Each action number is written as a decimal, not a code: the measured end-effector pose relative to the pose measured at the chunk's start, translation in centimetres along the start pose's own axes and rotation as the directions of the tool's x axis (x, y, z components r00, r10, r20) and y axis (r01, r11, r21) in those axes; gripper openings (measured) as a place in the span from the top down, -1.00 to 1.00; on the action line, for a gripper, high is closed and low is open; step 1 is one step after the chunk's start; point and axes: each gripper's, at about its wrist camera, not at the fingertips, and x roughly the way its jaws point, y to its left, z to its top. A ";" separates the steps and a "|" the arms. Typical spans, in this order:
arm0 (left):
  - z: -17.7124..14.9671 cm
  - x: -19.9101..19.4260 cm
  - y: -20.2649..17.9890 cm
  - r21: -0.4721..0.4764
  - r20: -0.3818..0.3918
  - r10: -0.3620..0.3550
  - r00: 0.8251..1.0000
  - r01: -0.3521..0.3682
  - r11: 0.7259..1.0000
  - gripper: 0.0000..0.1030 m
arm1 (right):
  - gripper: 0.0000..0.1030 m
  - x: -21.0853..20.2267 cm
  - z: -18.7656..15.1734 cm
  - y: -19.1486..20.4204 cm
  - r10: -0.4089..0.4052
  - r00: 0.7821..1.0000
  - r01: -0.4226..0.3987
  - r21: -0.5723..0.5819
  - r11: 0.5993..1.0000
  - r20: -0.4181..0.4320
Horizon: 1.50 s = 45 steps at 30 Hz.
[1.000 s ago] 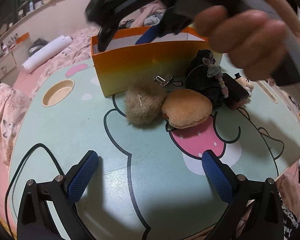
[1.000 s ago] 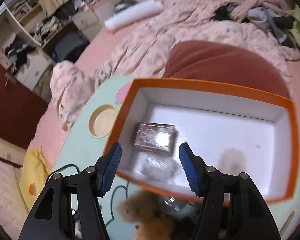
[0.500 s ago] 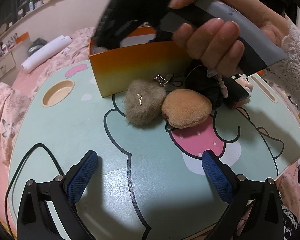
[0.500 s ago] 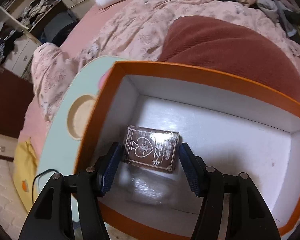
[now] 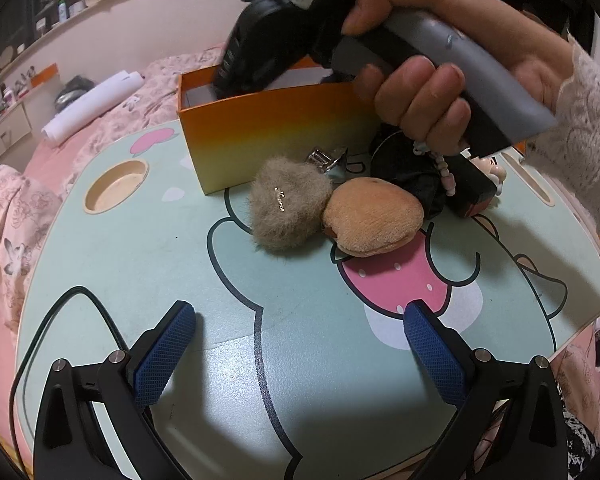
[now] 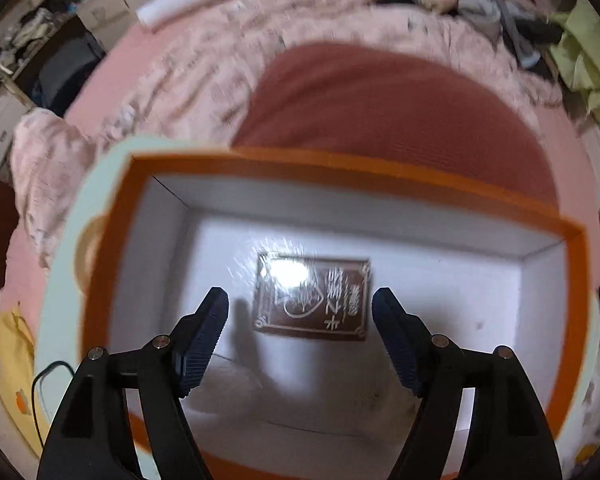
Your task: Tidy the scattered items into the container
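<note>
Pink floral bedding [image 6: 204, 64] lay rumpled all round the little mint-green lap table [image 5: 148, 264], and on that table stood the orange box [image 5: 276, 136] with a small heap of oddments crowded against its near wall. The right gripper [image 6: 300, 332] hung over the open box with its jaws spread wide and nothing between them; below it a brown card pack [image 6: 312, 298] lay flat on the white floor of the box. The left gripper [image 5: 296, 348] sat low over the near part of the table, jaws just as wide, also empty.

Outside the box a grey fur pompom [image 5: 288, 204] touched a tan plush pad [image 5: 374, 218], a metal clip [image 5: 328, 158] lay just behind them against the box wall, and a black bundle with a bead string [image 5: 444, 172] sat to their right.

I judged the trouble lay in that crowding. A gripper reaching for the pompom might catch the pad too, and one of them could drop short of the rim. The clip looked thin and slick, apt to skid from the pads. The box seemed light, so a knock against its wall might shove it along the table. The bead string could snag on a jaw.
</note>
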 end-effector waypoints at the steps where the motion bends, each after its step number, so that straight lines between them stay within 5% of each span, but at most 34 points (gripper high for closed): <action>1: 0.0 0.0 0.0 0.000 -0.001 0.000 1.000 0.000 1.000 -1.00 | -0.08 -0.2 -0.1 0.1 -0.033 0.999 0.033 -0.014 0.999 0.017; 5: 0.0 0.0 0.0 0.000 -0.001 0.000 1.000 0.000 1.000 -1.00 | -0.09 -1.5 -0.8 -1.4 0.012 0.998 -0.015 0.038 0.999 0.070; 7: -0.1 0.0 0.0 0.000 -0.001 0.000 1.000 0.000 1.000 -1.00 | -0.09 -3.9 -1.5 -2.2 0.001 0.986 -0.011 0.062 0.998 0.164; 15: -0.1 0.0 0.1 0.000 -0.001 0.000 1.000 0.000 1.000 -1.00 | -0.09 -13.7 -9.7 -4.4 0.132 0.899 -0.156 0.022 0.988 0.418; 19: 0.0 0.0 -0.1 -0.001 -0.002 0.001 1.000 -0.001 1.000 -1.00 | -0.10 -13.8 -14.5 -4.9 0.149 0.887 -0.168 0.003 0.986 0.437; 24: -0.2 0.0 0.0 -0.001 -0.002 0.000 1.000 0.000 1.000 -1.00 | -0.11 -12.1 -19.3 -4.8 0.074 0.894 -0.091 0.016 0.996 0.442; 29: -0.2 0.0 0.0 0.000 -0.002 0.001 1.000 -0.001 1.000 -1.00 | -0.13 -10.4 -20.8 -3.7 0.029 0.908 -0.017 -0.033 0.999 0.418; 32: -0.3 0.0 0.1 -0.001 -0.002 0.000 1.000 0.000 1.000 -1.00 | -0.57 -10.6 -22.1 -3.8 0.077 0.890 -0.065 -0.043 0.997 0.450; 45: -0.3 0.0 0.2 0.000 -0.001 0.000 1.000 0.000 1.000 -1.00 | -0.60 -11.2 -28.0 -5.6 0.004 0.843 -0.016 0.018 1.000 0.538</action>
